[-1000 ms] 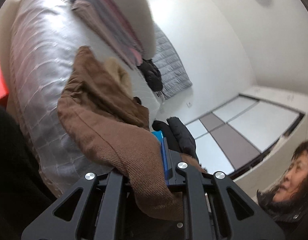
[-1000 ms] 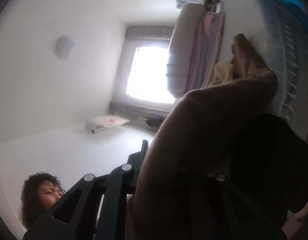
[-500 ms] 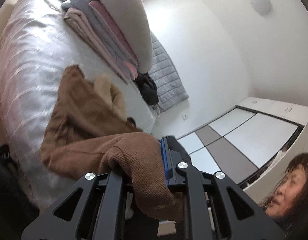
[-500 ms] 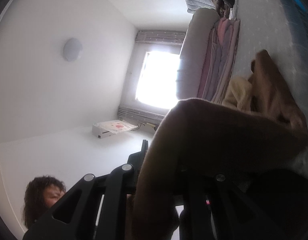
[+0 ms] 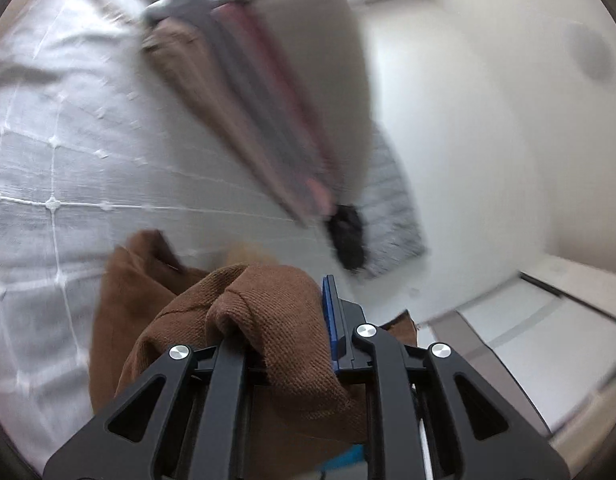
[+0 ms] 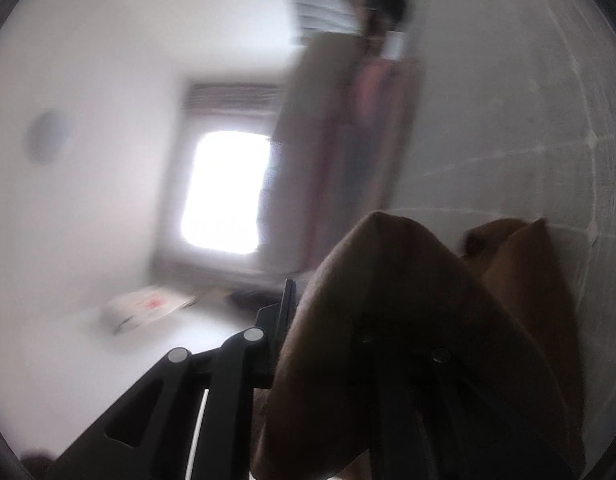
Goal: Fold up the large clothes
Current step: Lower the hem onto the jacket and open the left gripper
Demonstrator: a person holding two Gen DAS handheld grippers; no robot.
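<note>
Left gripper [image 5: 282,312]: clamped tight on a bunched fold of the brown garment [image 5: 264,320], cloth spilling over the black linkage; blue pad [image 5: 329,320] showing on one finger.
Right gripper [image 6: 327,320]: pinched nearly closed on another fold of the same garment [image 6: 387,320], cloth draped over most of the fingers.
Brown garment: raised at both gripped parts, the rest trailing onto the bedspread [image 5: 68,140] just beyond the grippers.
Bedspread: pale grey, stitched in a grid of white lines.
Folded pile [image 5: 276,92]: stacked further along the bed, in grey, pink and tan layers, well apart from the garment; blurred.
Dark item [image 5: 347,240]: beside the pile's end, too blurred to identify.
Window [image 6: 224,192]: bright, seen from the right wrist.
</note>
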